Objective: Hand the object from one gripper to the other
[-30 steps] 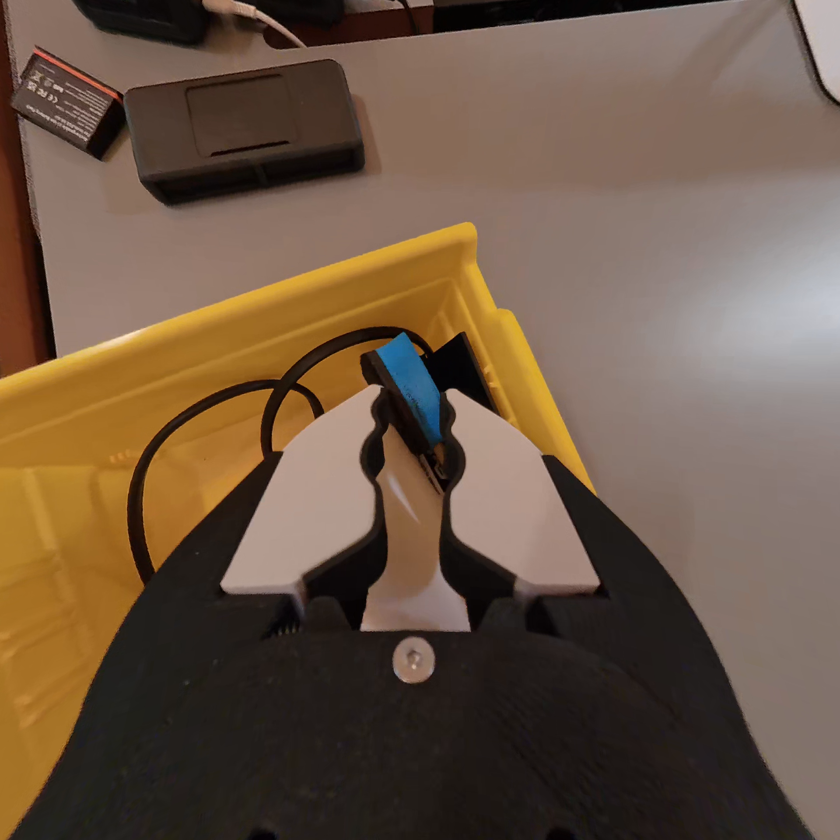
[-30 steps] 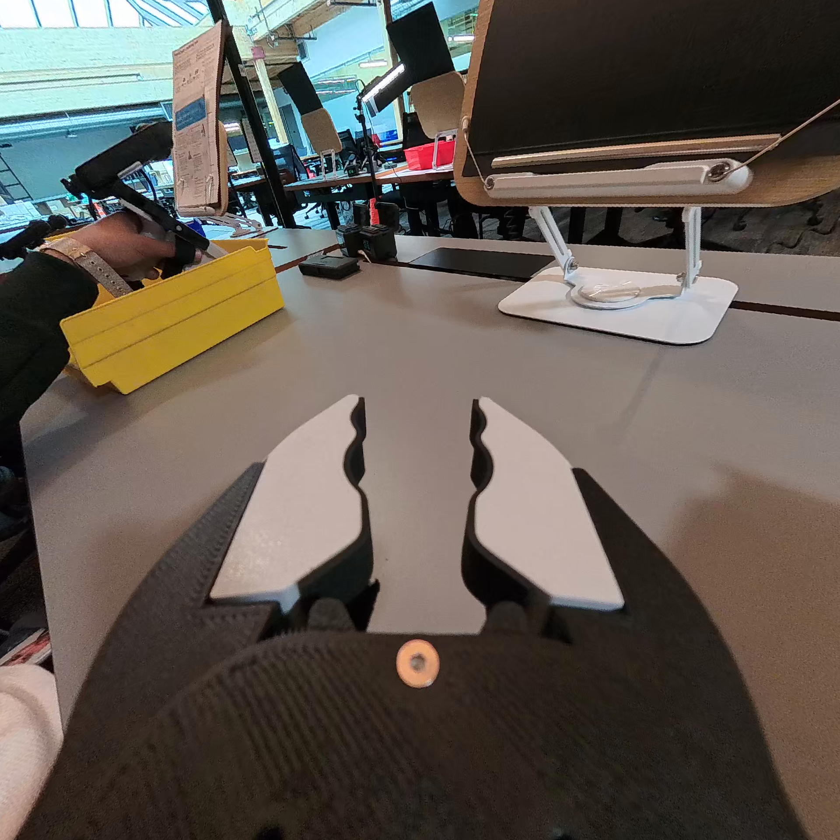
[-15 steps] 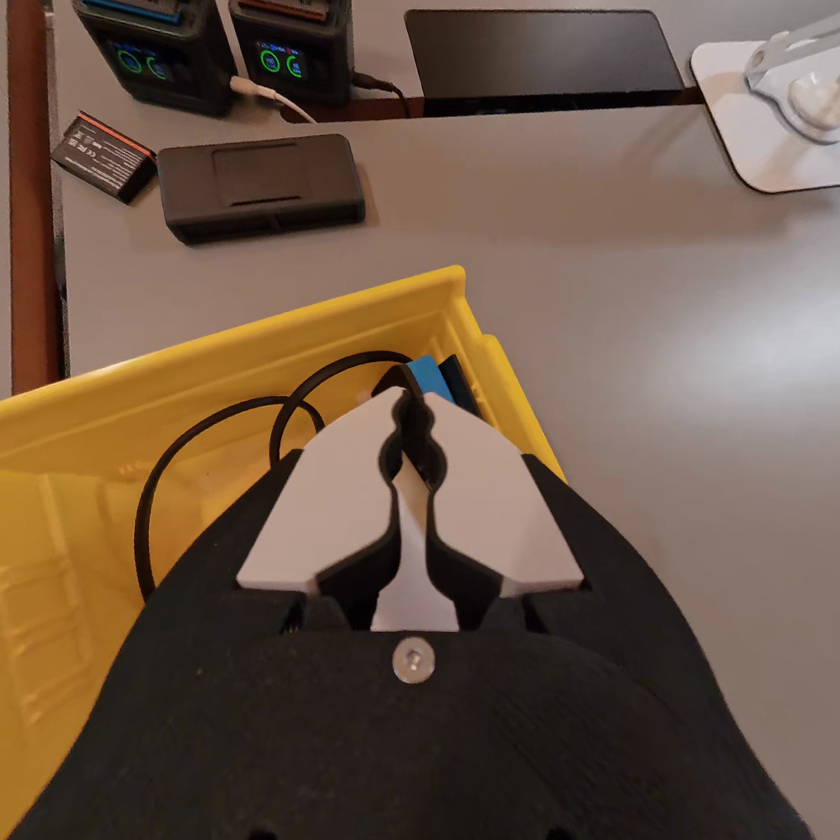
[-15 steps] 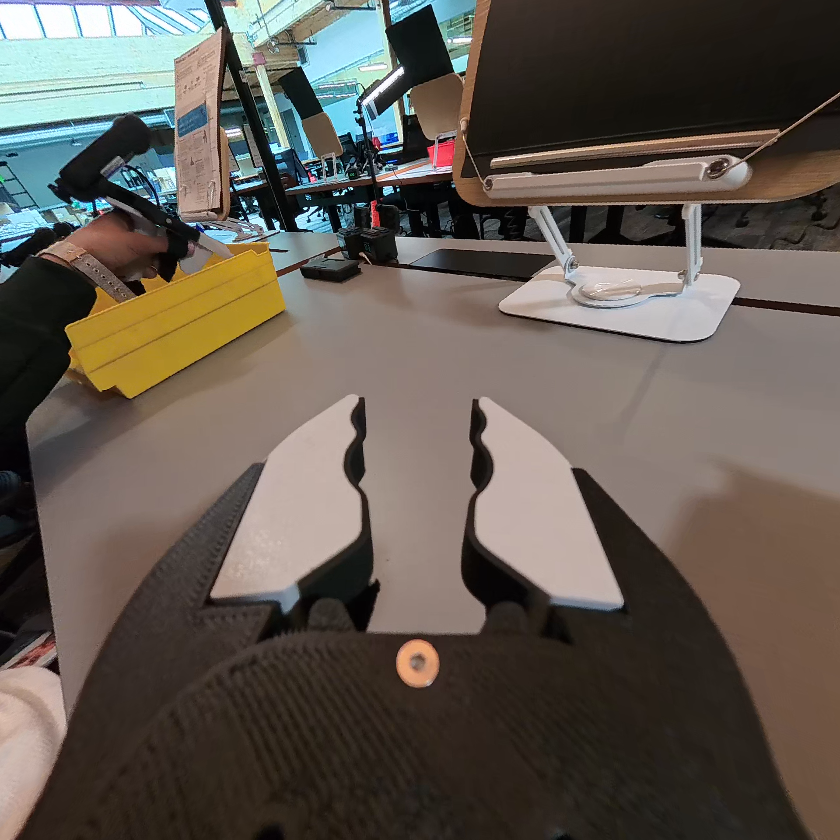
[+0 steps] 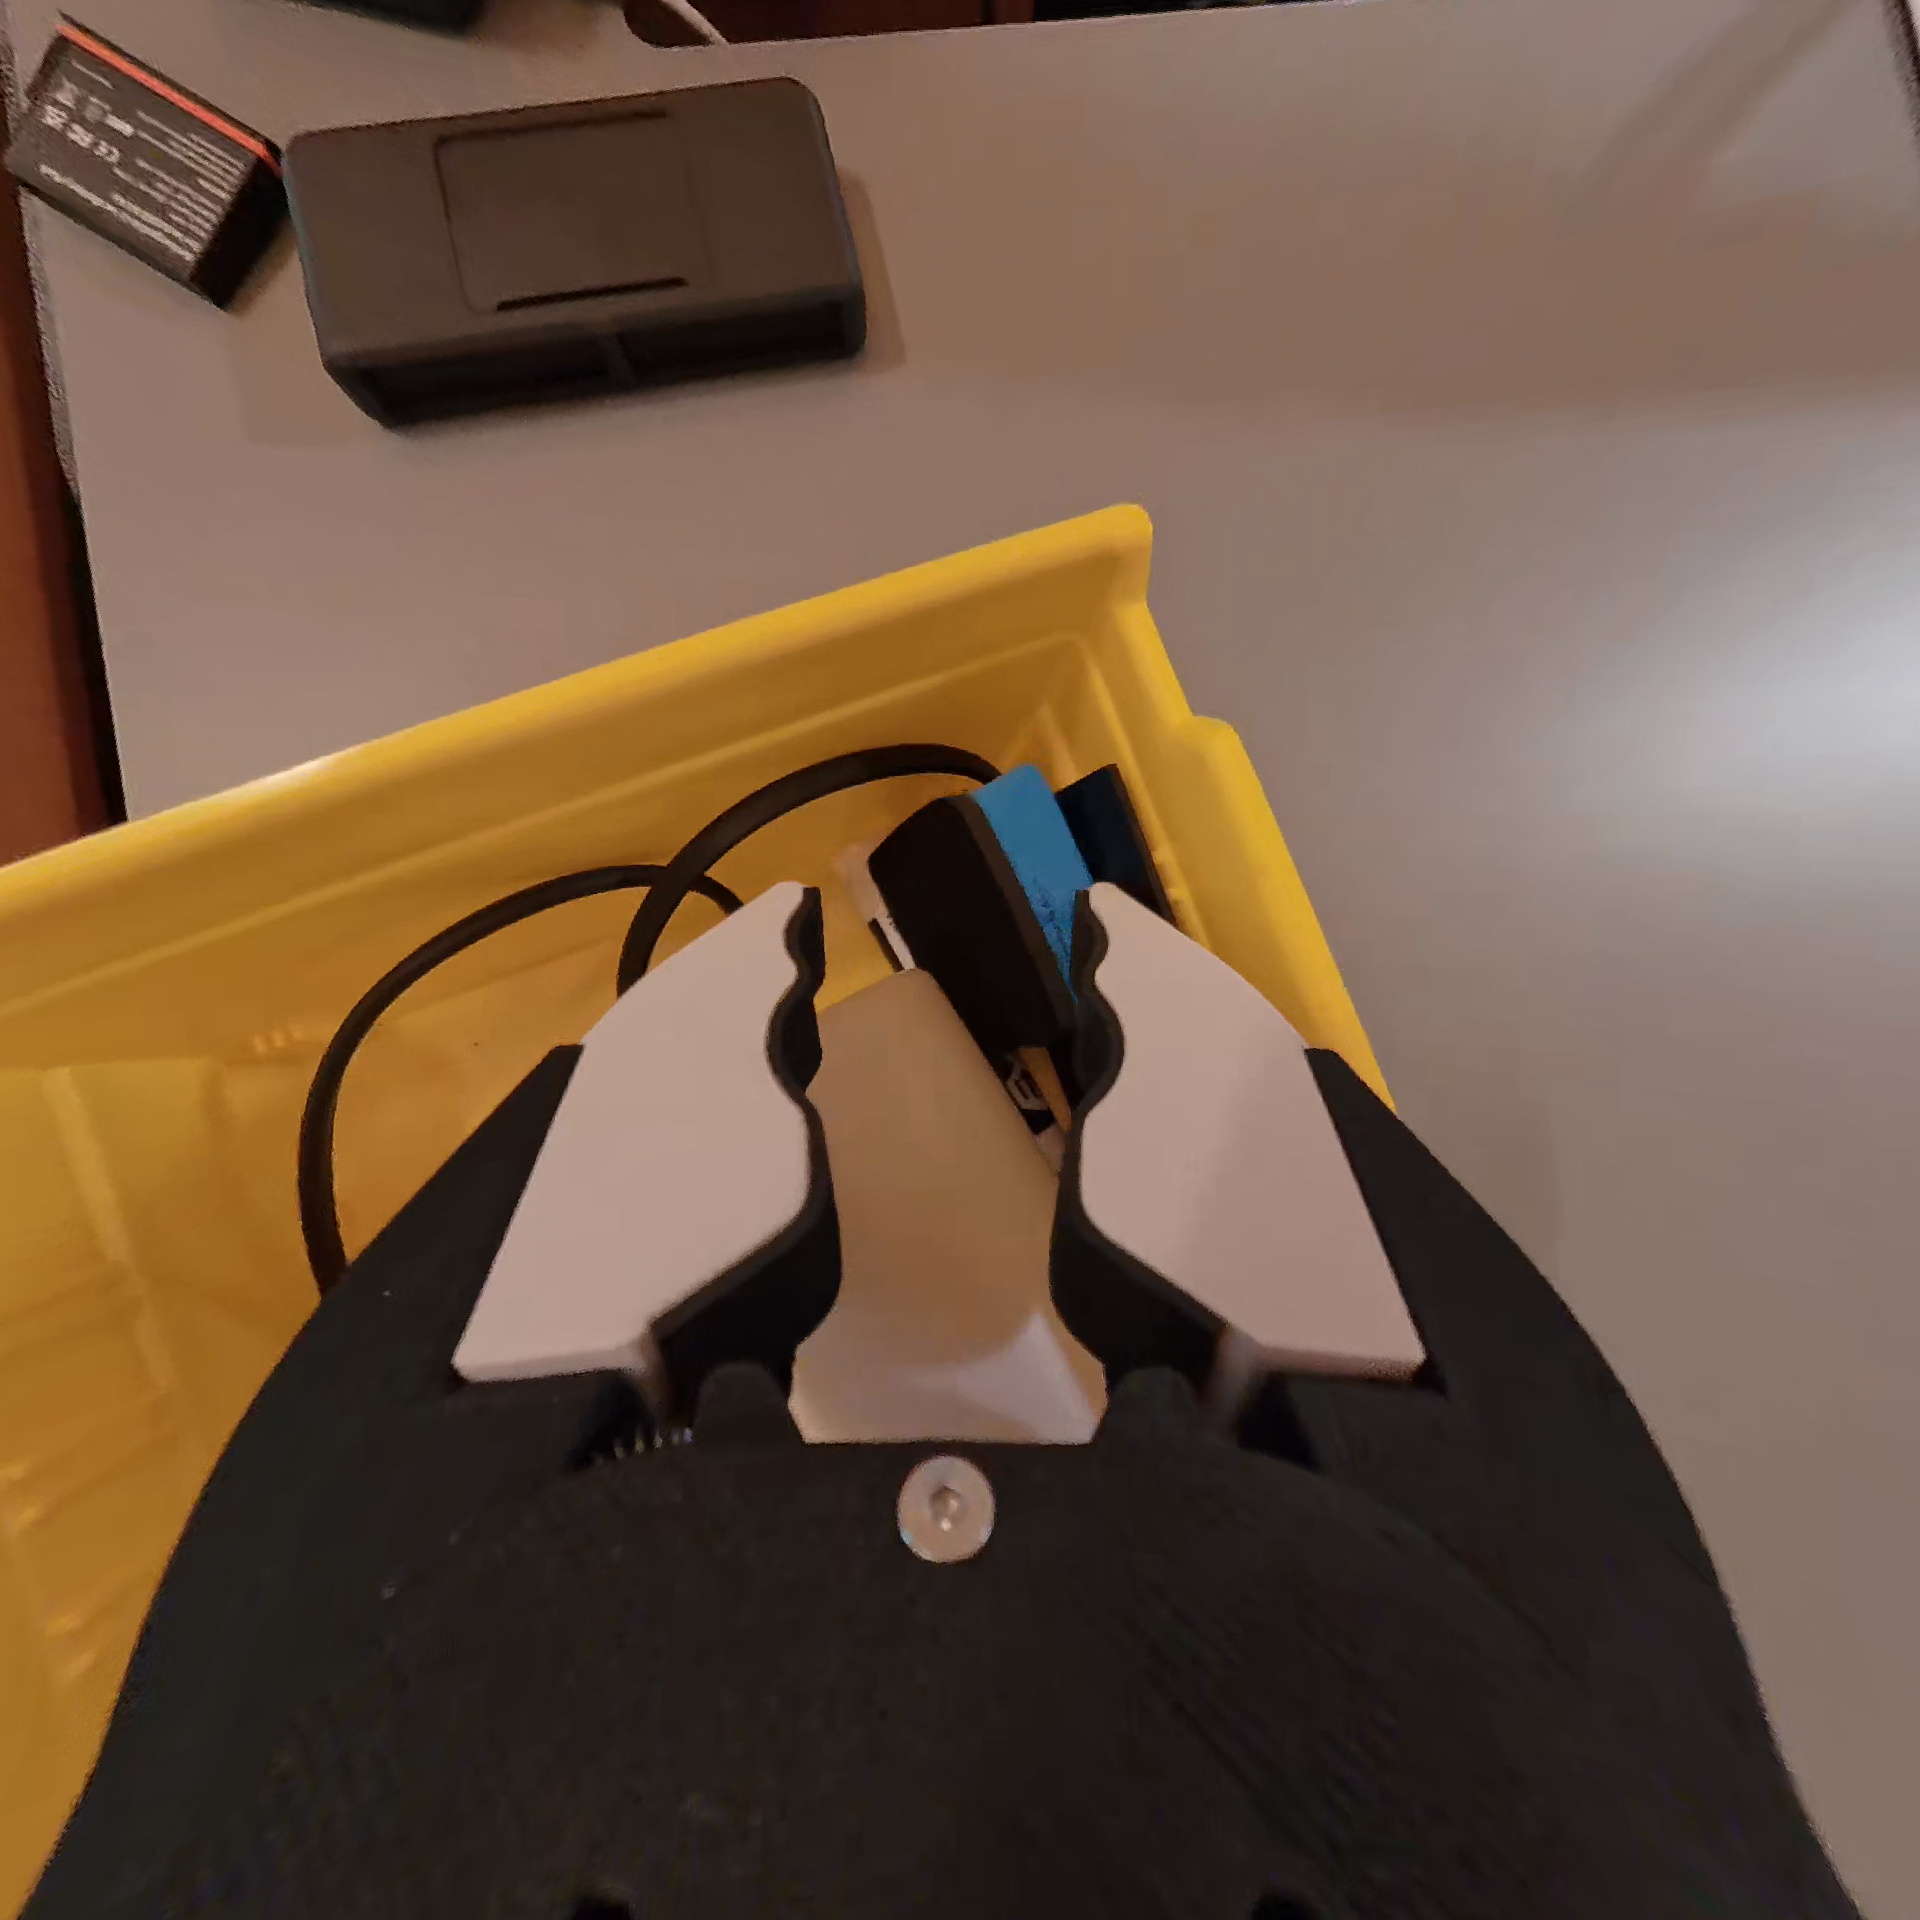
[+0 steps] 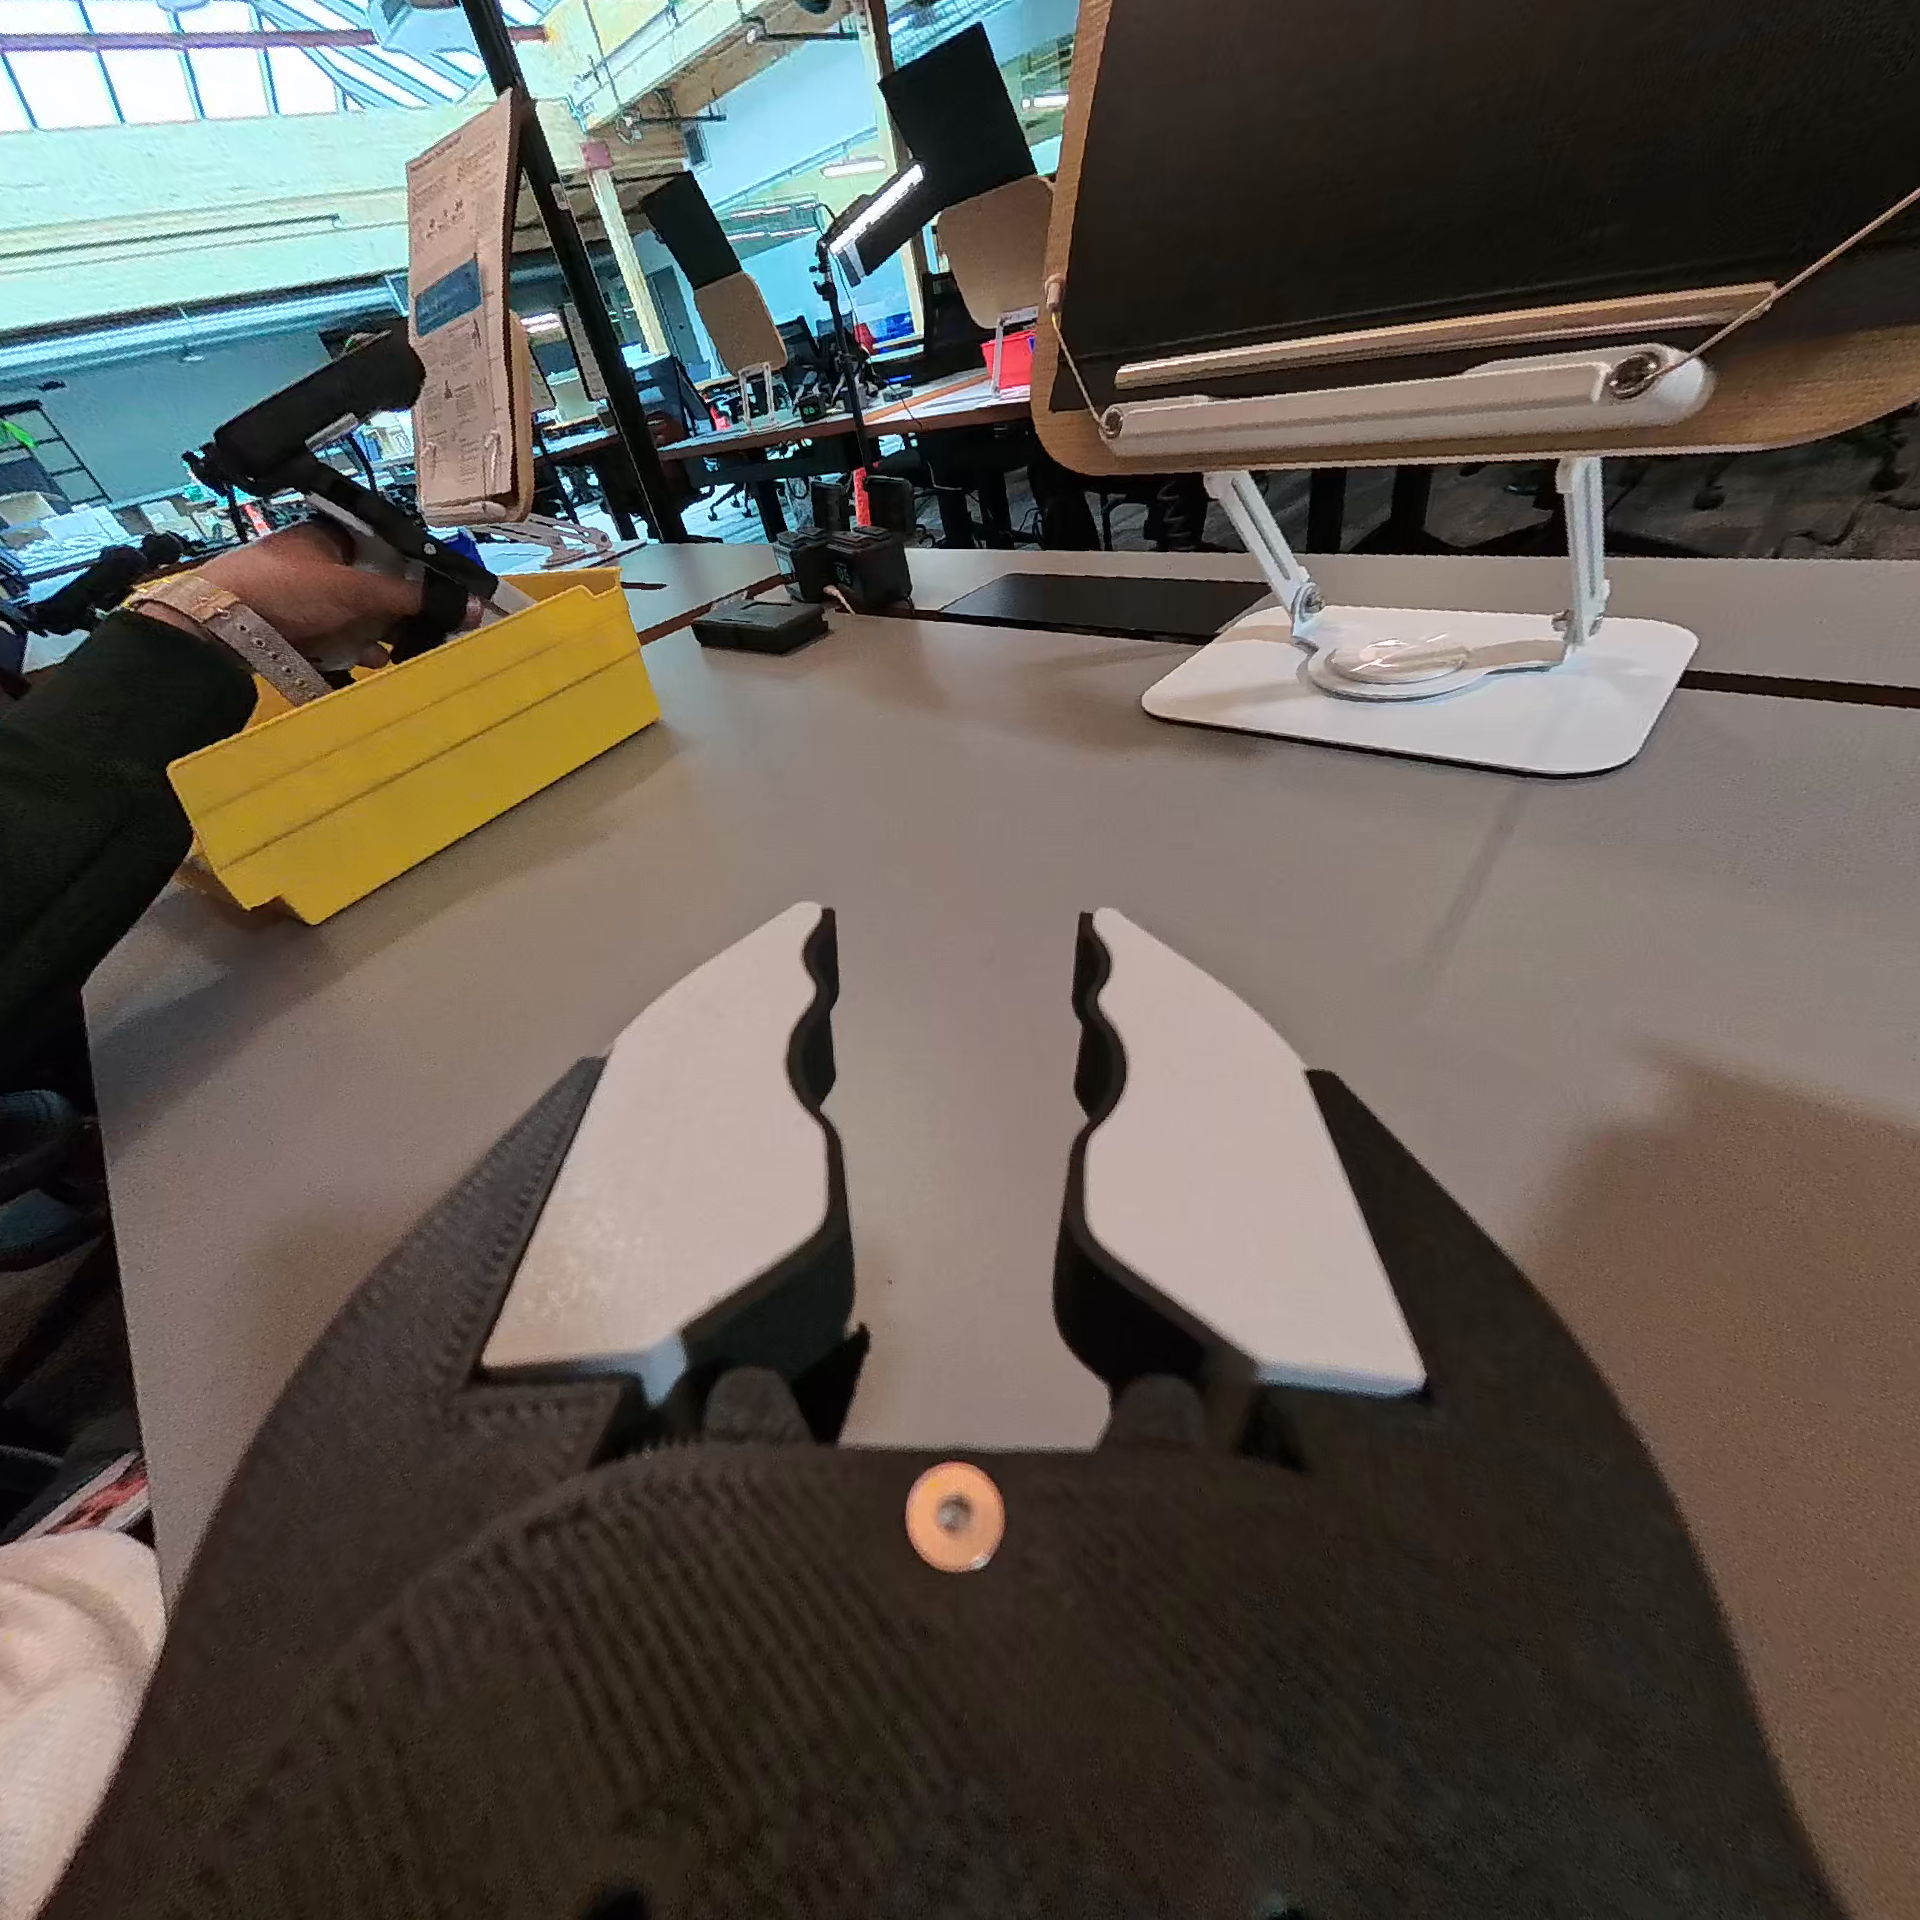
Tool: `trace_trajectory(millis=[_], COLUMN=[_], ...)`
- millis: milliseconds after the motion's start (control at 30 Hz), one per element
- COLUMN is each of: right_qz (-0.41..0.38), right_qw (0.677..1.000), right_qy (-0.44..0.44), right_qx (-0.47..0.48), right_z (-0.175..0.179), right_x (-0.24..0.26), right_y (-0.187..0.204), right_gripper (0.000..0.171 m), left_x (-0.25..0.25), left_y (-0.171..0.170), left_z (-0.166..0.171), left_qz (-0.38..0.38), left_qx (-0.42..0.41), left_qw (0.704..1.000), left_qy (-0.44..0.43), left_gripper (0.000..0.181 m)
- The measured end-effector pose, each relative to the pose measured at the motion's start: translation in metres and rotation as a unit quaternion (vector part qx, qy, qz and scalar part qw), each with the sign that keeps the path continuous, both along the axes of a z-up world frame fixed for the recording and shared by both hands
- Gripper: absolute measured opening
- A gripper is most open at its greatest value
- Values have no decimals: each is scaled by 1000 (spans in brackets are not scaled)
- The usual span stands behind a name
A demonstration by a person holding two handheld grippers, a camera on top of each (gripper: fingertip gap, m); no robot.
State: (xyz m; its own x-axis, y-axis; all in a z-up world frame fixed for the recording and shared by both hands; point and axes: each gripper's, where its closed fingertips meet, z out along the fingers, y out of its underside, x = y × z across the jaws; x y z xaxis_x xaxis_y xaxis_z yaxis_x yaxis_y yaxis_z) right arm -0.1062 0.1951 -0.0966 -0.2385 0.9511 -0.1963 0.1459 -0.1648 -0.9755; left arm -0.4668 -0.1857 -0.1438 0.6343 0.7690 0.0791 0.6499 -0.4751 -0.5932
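- Left tool (image 5: 945, 925) is over the far right corner of the yellow bin (image 5: 623, 717), fingers spread, nothing pinched.
- Object: black block with a blue face (image 5: 987, 914), lying in that bin corner, tilted. It sits in the gap between the fingertips, nearer the right finger (image 5: 1195, 1091). Blue face is at that finger's inner edge; can't tell if it touches.
- Pale piece (image 5: 925, 1143) lies under the block, between the fingers.
- Black cable (image 5: 436, 977) loops in the bin, left of the block.
- Right tool (image 6: 954, 925) is low over bare grey worktop (image 6: 1039, 810), fingers spread, empty, well apart from the bin.
- Right view: a hand (image 6: 301, 603) holds the left tool dipped into the bin.
- Beyond the bin: flat black case (image 5: 571, 239) and a small black battery (image 5: 135, 177) just beside it.
- White stand base (image 6: 1434, 696) at the far right.
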Motion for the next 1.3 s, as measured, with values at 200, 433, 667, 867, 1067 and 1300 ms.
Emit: trace_trajectory(millis=[200, 433, 667, 867, 1067, 1300], right_qz=[-1, -1, -1, -1, 0, 0], right_qw=[1000, 1000, 1000, 1000, 1000, 1000], right_qy=[1, 3, 2, 2, 4, 4], right_qx=[1, 1, -2, -1, -2, -2], right_z=[1, 2, 1, 1, 2, 3], right_x=[1, 1, 1, 1, 1, 2], right_y=[0, 0, 1, 0, 1, 1], right_gripper=[44, 44, 44, 44, 44, 43], left_x=[-6, -5, -9, -7, -9, -11], left_y=[-12, -17, -12, -4, 1, 1], left_z=[9, 9, 18, 18, 12, -2], left_qz=[26, 31, 46, 33, 27, 21], left_qx=[-27, -21, 25, 33, 25, -6], left_qw=[999, 999, 998, 998, 999, 1000], left_qy=[33, 26, 36, 29, 26, 18], left_gripper=[31, 21, 27, 35, 42, 54])
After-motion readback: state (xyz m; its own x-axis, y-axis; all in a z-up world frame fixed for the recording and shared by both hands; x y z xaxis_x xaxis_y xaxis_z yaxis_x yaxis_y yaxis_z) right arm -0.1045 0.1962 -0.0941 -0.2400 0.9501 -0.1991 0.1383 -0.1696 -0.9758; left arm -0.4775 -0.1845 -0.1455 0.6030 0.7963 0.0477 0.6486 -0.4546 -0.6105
